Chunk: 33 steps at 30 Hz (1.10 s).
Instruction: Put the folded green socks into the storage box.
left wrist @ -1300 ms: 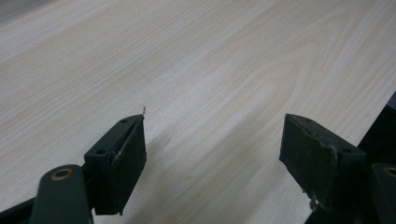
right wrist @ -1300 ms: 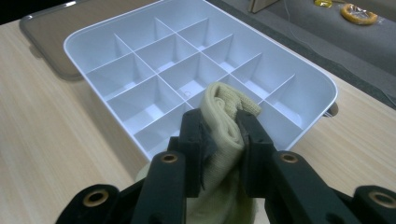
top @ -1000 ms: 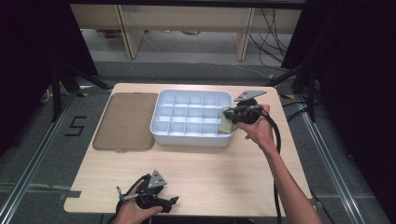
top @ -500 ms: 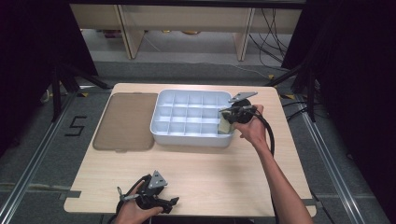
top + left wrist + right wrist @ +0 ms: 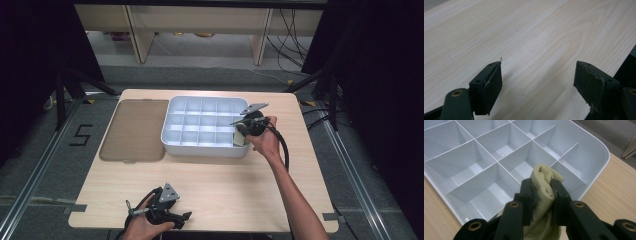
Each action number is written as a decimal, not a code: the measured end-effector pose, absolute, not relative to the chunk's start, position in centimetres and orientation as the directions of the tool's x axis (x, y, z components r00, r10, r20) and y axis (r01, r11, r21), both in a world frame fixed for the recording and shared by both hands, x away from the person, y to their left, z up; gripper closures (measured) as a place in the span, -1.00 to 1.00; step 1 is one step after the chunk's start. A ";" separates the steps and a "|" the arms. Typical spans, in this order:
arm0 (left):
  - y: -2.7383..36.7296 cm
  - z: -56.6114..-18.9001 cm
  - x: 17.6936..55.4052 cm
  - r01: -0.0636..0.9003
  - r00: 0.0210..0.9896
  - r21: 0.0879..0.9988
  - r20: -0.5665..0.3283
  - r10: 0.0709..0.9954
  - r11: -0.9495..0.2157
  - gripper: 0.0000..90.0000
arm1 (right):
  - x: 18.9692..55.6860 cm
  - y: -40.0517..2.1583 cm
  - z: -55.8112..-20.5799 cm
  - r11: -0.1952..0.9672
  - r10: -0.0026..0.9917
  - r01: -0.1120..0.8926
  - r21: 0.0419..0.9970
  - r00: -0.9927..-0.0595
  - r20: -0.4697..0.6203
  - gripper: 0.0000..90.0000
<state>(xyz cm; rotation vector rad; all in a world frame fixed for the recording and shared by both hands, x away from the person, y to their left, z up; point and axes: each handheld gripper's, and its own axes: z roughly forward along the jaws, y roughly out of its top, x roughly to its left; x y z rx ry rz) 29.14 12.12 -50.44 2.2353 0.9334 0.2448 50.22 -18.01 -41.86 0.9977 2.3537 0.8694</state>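
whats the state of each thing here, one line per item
divided tray: upright on the table, its visible compartments empty
lid: off, lying flat to the left of the tray
cloth: folded, pinched in the right gripper, over the tray's near right corner
right gripper: shut on the cloth
left gripper: open, nothing between its jaws, low over bare table

You're in a lab recording bay. Black curtains flank your tongs, floor rails and cables lie beyond them.

Black hand-held gripper, brass screws
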 end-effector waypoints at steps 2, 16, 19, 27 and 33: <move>12.1 -50.4 29.1 0.555 0.723 0.664 -0.086 0.685 -0.502 -0.52 | 50.3 -18.1 -42.0 0.554 0.747 0.477 0.683 -0.647 -0.153 0.65; 12.0 -50.6 29.1 0.567 0.715 0.658 -0.093 0.693 -0.496 -0.52 | 49.9 -17.9 -43.4 0.595 0.715 0.460 0.660 -0.677 -0.172 0.64; 12.0 -50.6 29.1 0.568 0.714 0.657 -0.094 0.694 -0.496 -0.52 | 49.9 -17.9 -43.6 0.600 0.711 0.455 0.658 -0.680 -0.178 0.64; 12.0 -50.6 29.1 0.569 0.714 0.657 -0.095 0.694 -0.495 -0.52 | 49.9 -17.9 -44.3 0.604 0.706 0.456 0.654 -0.687 -0.173 0.62; 12.0 -50.6 29.1 0.557 0.723 0.657 -0.083 0.686 -0.508 -0.52 | 49.9 -18.0 -44.8 0.603 0.708 0.455 0.656 -0.684 -0.177 0.56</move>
